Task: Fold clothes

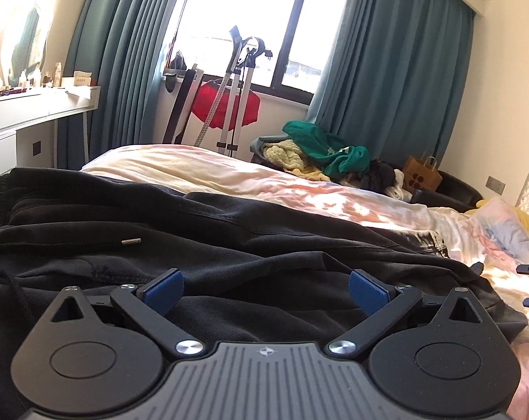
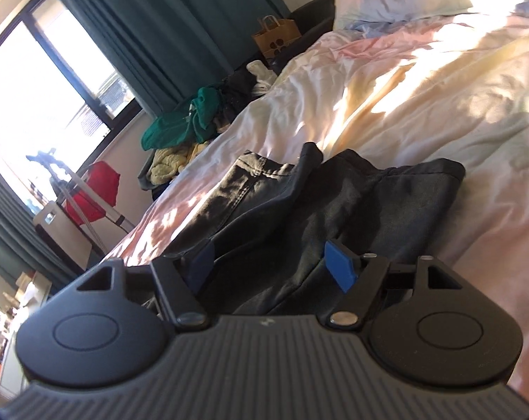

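Bed (image 2: pixel 422 80), covered by a rumpled pastel sheet, carrying a black garment (image 1: pixel 229 231) that lies along its near edge beneath both grippers. Handling, as judged: soft, limp cloth of moderate weight, neither fragile nor slippery; it will sag and drag on the sheet rather than hold a shape, so it is best taken at a hem or corner, one at each end, the fingers pinching all layers together. Appearance: dull black woven fabric with stitched seams, creased into loose ridges; a ribbed band at the far left in the left view, and a dark drawstring ending in a pale tip (image 1: pixel 130 241); in the right view the end (image 2: pixel 334 189) is doubled into bulky folds with a stitched hem uppermost. Left gripper (image 1: pixel 264 288): blue-padded fingers spread wide just above the cloth, gripping nothing. Right gripper (image 2: pixel 268 266): fingers parted, cloth lying between them but not pinched
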Motion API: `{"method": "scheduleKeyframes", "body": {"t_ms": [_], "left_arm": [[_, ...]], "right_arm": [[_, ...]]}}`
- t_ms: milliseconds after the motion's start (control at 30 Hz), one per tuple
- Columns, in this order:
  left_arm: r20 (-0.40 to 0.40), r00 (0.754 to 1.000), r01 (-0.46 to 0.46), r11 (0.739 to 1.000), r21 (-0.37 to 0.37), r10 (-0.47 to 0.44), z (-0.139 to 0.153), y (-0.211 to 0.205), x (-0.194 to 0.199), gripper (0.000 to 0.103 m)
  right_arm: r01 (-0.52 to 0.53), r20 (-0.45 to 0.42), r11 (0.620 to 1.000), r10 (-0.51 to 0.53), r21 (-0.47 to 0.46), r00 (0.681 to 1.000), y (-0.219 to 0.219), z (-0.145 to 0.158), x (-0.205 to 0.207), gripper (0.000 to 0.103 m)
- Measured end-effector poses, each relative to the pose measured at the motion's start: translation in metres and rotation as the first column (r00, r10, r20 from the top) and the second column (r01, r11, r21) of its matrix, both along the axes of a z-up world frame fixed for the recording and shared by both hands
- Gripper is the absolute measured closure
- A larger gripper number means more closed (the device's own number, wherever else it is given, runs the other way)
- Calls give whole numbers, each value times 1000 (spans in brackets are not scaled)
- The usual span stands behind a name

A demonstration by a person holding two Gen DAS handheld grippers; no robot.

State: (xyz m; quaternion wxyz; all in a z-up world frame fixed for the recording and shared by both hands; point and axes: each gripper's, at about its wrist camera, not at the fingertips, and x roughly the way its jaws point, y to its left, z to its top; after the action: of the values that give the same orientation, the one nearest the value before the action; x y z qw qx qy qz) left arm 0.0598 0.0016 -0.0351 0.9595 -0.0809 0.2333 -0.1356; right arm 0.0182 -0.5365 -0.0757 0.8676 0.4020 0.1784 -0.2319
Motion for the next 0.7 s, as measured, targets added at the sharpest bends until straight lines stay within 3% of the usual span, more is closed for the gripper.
{"method": "scheduleKeyframes", "body": {"t_ms": [100, 233, 333, 533, 600, 700], "left_arm": [[-38, 999, -18, 999, -41, 17, 2, 7, -11, 1], [-70, 997, -39, 998, -58, 35, -2, 7, -16, 1], [-93, 995, -53, 997, -55, 47, -7, 3, -16, 1], [-138, 986, -105, 988, -109, 90, -18, 5, -8, 1], [-157, 982, -126, 984, -126, 106, -22, 5, -3, 1], [-177, 976, -147, 981, -124, 124, -28, 4, 3, 1]], "right_arm": [[111, 6, 990, -112, 84, 994, -13, -11, -18, 32], [335, 27, 925, -345, 180, 938, -23, -31, -49, 30], [315, 90, 881, -367, 352, 926, -34, -56, -56, 31], [299, 76, 835, -373, 461, 925, -56, -84, -47, 32], [278, 86, 822, -365, 498, 927, -62, -94, -43, 36], [264, 90, 840, -344, 474, 935, -67, -96, -36, 41]]}}
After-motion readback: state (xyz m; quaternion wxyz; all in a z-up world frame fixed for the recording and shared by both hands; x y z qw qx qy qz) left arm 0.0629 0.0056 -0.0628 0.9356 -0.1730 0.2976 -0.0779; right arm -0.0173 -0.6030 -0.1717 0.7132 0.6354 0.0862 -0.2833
